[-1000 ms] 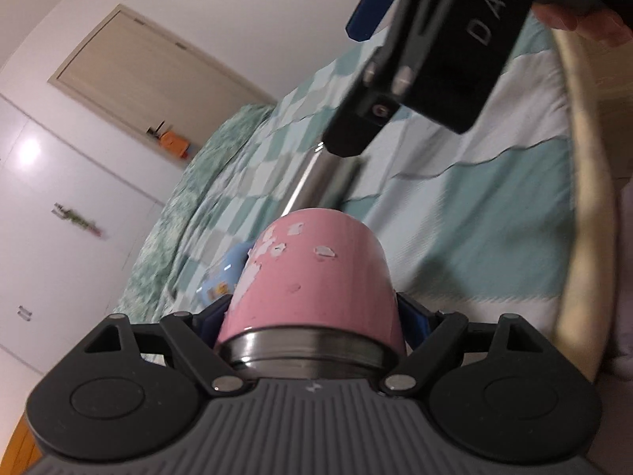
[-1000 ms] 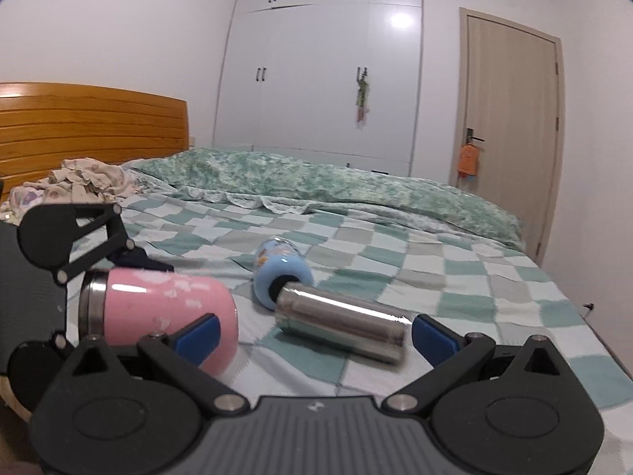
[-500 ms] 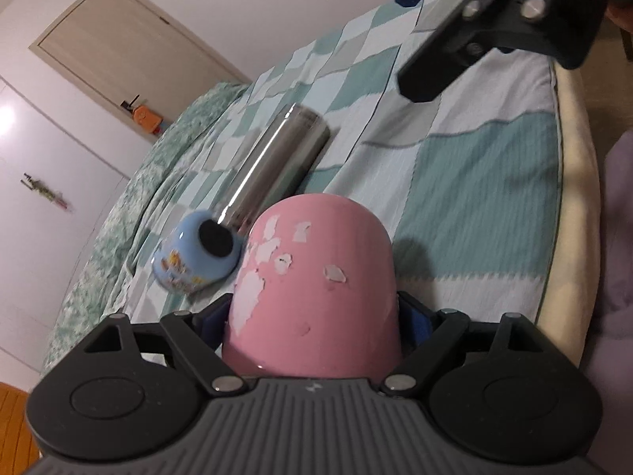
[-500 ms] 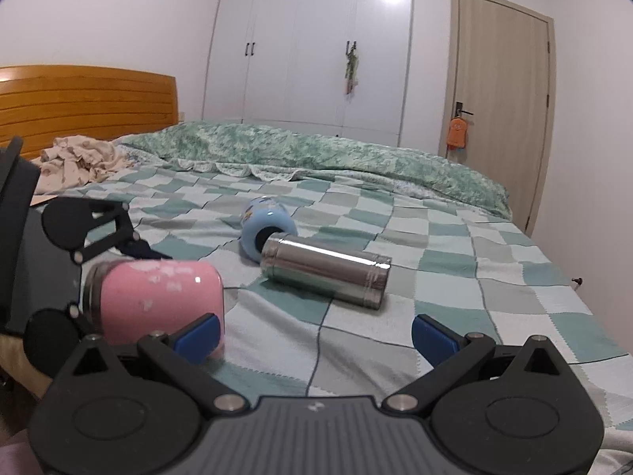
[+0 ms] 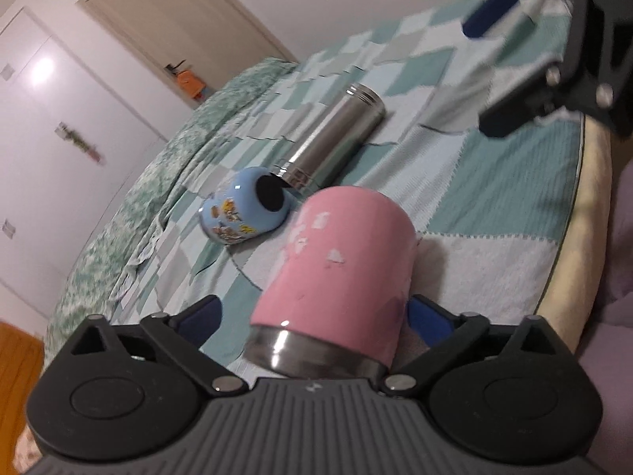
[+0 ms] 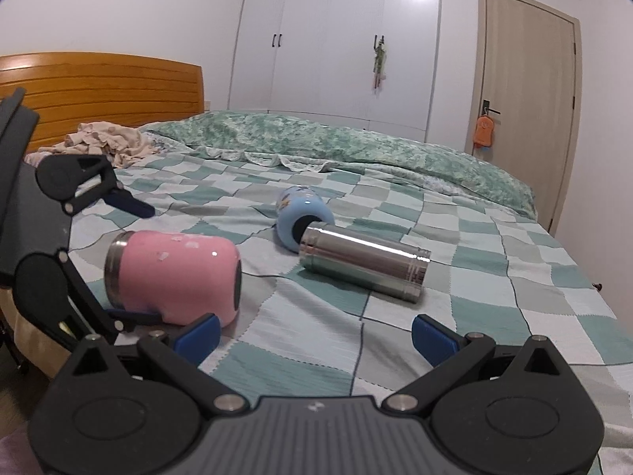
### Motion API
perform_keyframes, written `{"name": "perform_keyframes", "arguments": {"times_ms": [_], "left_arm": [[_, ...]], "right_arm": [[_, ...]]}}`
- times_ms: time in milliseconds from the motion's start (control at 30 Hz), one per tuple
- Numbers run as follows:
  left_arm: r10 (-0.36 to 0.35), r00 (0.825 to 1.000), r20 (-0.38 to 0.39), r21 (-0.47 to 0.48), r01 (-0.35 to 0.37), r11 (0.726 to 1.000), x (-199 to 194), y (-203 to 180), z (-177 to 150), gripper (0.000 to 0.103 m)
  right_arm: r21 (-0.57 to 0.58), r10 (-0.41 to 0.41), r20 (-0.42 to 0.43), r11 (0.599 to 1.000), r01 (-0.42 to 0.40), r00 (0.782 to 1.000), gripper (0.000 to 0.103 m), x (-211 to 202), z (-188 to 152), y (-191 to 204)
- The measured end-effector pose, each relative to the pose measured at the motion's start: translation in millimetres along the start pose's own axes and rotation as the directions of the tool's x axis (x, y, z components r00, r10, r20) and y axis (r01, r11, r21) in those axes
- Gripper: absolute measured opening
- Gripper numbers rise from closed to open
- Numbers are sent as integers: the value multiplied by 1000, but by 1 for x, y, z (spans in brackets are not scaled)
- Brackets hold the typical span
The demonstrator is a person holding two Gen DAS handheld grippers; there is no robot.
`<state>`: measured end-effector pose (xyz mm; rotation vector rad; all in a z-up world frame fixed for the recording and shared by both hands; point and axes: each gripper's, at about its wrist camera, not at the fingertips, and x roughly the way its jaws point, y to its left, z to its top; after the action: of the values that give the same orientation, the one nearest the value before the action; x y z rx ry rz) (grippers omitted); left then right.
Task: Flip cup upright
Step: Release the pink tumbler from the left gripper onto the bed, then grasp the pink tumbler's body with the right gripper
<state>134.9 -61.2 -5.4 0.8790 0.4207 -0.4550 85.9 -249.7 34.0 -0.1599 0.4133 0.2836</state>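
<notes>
Left wrist view: a pink metal cup with a bare steel rim (image 5: 336, 277) lies on its side on a bed covered by a green, grey and white checked blanket (image 5: 510, 182), near the bed's edge. The cup sits between the spread blue-padded fingers of the left gripper (image 5: 316, 316); whether the pads touch it cannot be told. Further in lie a pale blue cartoon-printed cup (image 5: 245, 213) and a cylindrical stainless steel flask (image 5: 332, 138), end to end. The right gripper (image 5: 514, 59) hovers blurred at the upper right.

Right wrist view: the right gripper (image 6: 316, 332) is wide apart and holds nothing. The pink cup (image 6: 174, 277) lies sideways by the bed's left edge (steel rim facing the left gripper (image 6: 130, 261)). A wooden headboard (image 6: 118, 91), white wardrobe doors (image 6: 336, 47) and a beige door (image 6: 526, 91) stand behind.
</notes>
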Motion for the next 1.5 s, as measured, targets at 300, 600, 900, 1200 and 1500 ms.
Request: {"name": "perform_keyframes", "arguments": {"times_ms": [300,600,900,1200,1500], "left_arm": [[69,998,-11,-263,-69,962,-52,4,-15,103],[205,976,-74,-512,-213,832,-91,23,-38,103],[236,963,-132,-593,-268,759,-99,39,-58,103],[220,963,-154,-639,-267,722,-90,54,-68,103],[181,968,-172,-656,-249,712,-68,74,-79,103]], "right_arm": [[-220,73,-23,972,-76,997,103,-4,20,21],[-541,142,-107,822,-177,984,103,15,43,72],[-632,188,-211,722,-281,959,103,47,65,96],[-708,209,-334,588,-391,919,102,75,72,111],[-660,271,-508,488,-571,818,91,119,85,119]]}}
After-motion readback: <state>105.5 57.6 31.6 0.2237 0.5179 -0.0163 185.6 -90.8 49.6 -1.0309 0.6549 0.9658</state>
